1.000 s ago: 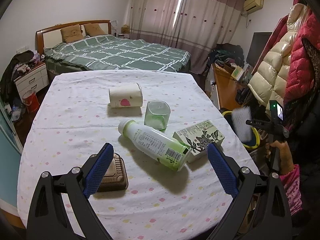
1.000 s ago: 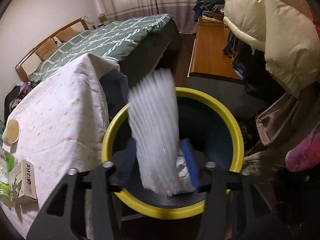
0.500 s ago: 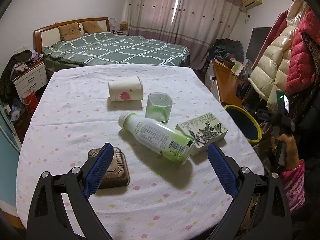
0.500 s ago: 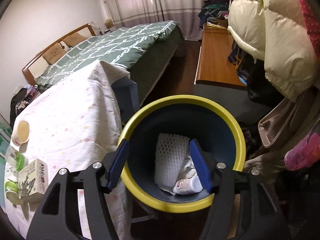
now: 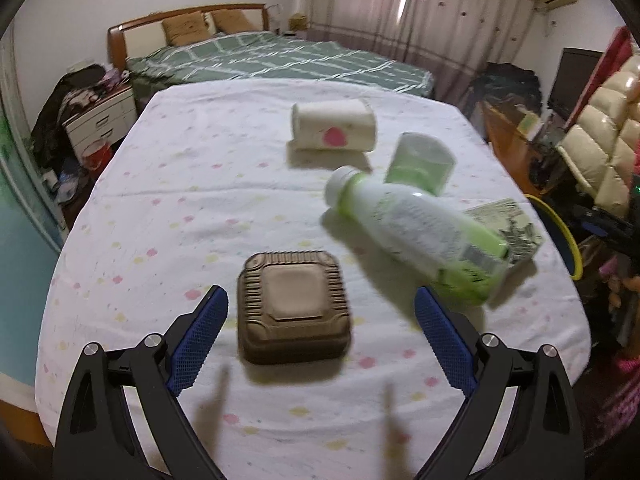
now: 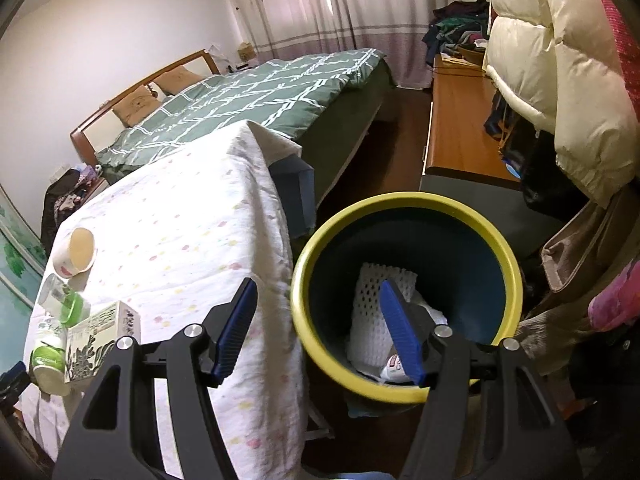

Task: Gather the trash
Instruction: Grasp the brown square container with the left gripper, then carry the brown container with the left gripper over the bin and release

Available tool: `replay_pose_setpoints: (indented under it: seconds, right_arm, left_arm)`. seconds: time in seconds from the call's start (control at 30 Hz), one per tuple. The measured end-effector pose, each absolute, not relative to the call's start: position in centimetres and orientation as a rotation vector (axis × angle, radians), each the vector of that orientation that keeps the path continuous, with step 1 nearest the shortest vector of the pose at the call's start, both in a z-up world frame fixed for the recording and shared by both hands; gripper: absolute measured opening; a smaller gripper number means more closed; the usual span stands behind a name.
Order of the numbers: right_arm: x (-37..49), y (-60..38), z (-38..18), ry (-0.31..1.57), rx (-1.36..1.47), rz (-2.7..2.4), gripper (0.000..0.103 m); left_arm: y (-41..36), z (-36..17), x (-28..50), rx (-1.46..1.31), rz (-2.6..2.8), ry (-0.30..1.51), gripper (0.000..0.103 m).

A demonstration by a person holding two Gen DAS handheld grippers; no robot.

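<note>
My left gripper (image 5: 320,312) is open and empty just above a brown square tray (image 5: 294,306), which lies between its fingers on the table (image 5: 180,216). Beyond lie a white-green bottle (image 5: 416,236) on its side, a green cup (image 5: 420,162), a paper cup (image 5: 334,126) on its side and a printed carton (image 5: 508,228). My right gripper (image 6: 318,330) is open and empty over the near left rim of the yellow-rimmed bin (image 6: 404,292). White foam netting (image 6: 374,304) and a small tube (image 6: 394,366) lie inside the bin.
The bin rim (image 5: 560,232) shows at the table's right edge in the left wrist view. A bed (image 6: 256,100), a wooden desk (image 6: 460,128) and hanging padded coats (image 6: 552,64) surround the bin. The carton (image 6: 102,330) and bottle (image 6: 50,354) lie near the table's edge.
My right gripper let the white foam netting drop into the bin, opened and shifted left. My left gripper swung left and forward from the bottle to the brown tray.
</note>
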State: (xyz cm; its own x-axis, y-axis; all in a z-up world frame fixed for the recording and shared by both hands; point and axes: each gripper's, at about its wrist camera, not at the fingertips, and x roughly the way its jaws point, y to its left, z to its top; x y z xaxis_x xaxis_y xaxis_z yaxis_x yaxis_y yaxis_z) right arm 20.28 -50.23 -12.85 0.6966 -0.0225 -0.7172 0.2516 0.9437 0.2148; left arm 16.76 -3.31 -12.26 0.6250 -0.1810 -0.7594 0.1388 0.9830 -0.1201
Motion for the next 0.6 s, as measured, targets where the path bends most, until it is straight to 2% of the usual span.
replay_pose_setpoints:
  seconds: [0.23,0.4,0.6]
  right_arm:
    - [19.8,-49.6,-13.4,0.801,0.32,-0.14,0.061]
    - [19.7,-49.8,-13.9,0.807,0.335,-0.139,0.061]
    - [19.5,-50.3,-14.2,0.808,0.351,-0.133,0.061]
  left_arm:
    - [-3.6,-14.0,18.5,-0.031,-0.168,0.916,0.081]
    - [-3.7,-14.7,19.4,-0.019,-0.143,0.933,0.062]
    - [-3.8,-13.7,19.1,-0.005,-0.153,0.913,0.06]
